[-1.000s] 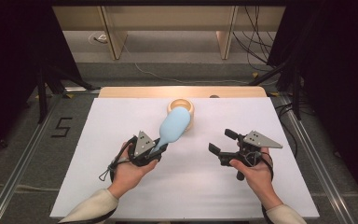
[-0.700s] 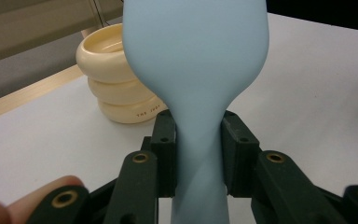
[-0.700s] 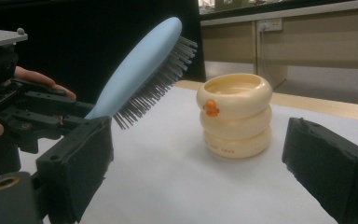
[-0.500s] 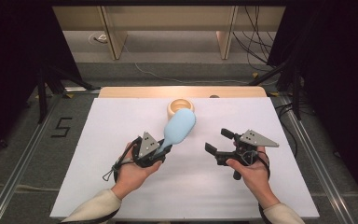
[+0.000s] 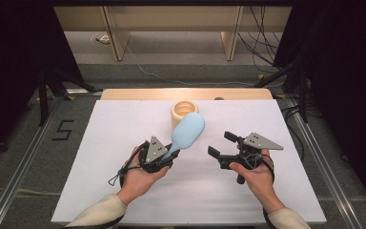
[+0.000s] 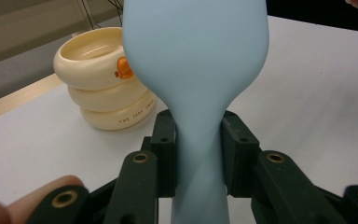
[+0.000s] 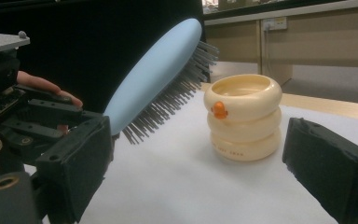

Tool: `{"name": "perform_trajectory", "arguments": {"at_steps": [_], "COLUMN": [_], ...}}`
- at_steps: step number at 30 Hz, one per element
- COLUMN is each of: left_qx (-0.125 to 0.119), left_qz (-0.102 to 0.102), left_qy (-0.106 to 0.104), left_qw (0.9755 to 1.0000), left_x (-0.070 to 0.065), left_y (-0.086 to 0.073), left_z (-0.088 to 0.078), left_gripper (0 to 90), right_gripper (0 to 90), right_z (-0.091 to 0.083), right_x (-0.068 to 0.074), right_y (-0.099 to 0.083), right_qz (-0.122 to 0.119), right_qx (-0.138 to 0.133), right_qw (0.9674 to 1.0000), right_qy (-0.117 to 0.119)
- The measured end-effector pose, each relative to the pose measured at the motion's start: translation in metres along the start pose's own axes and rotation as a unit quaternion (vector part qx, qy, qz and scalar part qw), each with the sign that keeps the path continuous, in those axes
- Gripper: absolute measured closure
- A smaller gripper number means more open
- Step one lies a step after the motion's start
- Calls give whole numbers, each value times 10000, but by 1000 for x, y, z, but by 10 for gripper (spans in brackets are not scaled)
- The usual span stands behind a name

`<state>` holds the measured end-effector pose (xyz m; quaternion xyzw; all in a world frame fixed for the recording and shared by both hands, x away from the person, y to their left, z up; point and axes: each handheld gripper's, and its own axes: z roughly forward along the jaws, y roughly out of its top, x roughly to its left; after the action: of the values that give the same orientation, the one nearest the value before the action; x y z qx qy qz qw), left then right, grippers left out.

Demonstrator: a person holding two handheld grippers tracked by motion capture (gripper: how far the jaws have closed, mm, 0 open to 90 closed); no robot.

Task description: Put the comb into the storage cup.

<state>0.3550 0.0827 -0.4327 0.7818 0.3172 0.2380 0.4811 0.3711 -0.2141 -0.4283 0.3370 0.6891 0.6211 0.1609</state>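
My left gripper (image 5: 166,156) is shut on the handle of a light blue hairbrush (image 5: 188,131), held above the white table with its head tilted up and away. In the left gripper view the jaws clamp the narrow handle (image 6: 199,154) and the brush back rises ahead. The right gripper view shows the hairbrush (image 7: 156,70) with grey bristles facing the cup. A cream ringed cup (image 5: 184,111) with an orange duck mark (image 7: 219,111) stands upright at the table's far middle. My right gripper (image 5: 223,144) is open, to the right of the brush, holding nothing.
The white table top (image 5: 124,129) has a wooden strip (image 5: 138,94) along its far edge. Dark floor with rails lies on both sides, and cables (image 5: 267,28) trail at the back right.
The left gripper has shifted slightly right and nearer with the brush, swinging its head to the right. The right gripper has drifted a little left and nearer, still open.
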Motion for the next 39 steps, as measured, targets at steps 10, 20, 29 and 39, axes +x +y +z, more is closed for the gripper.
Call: {"name": "perform_trajectory", "arguments": {"at_steps": [10, 20, 29, 39], "left_qx": [24, 48, 43, 51], "left_qz": [38, 104, 149, 182], "left_qy": [-62, -133, -204, -247], "left_qw": [10000, 9998, 9997, 9995], "left_x": [-7, -14, -20, -24], "left_y": [1, 2, 4, 4], "left_z": [3, 7, 10, 12], "left_gripper": [693, 693, 693, 693], "right_gripper": [91, 87, 87, 87], "right_z": [4, 10, 16, 22], "right_x": [2, 4, 6, 7], "right_y": [1, 1, 1, 1], "right_qz": [66, 180, 358, 413], "right_qx": [8, 40, 14, 34], "right_qw": [10000, 9998, 9993, 9991], "right_qy": [51, 65, 116, 117]}}
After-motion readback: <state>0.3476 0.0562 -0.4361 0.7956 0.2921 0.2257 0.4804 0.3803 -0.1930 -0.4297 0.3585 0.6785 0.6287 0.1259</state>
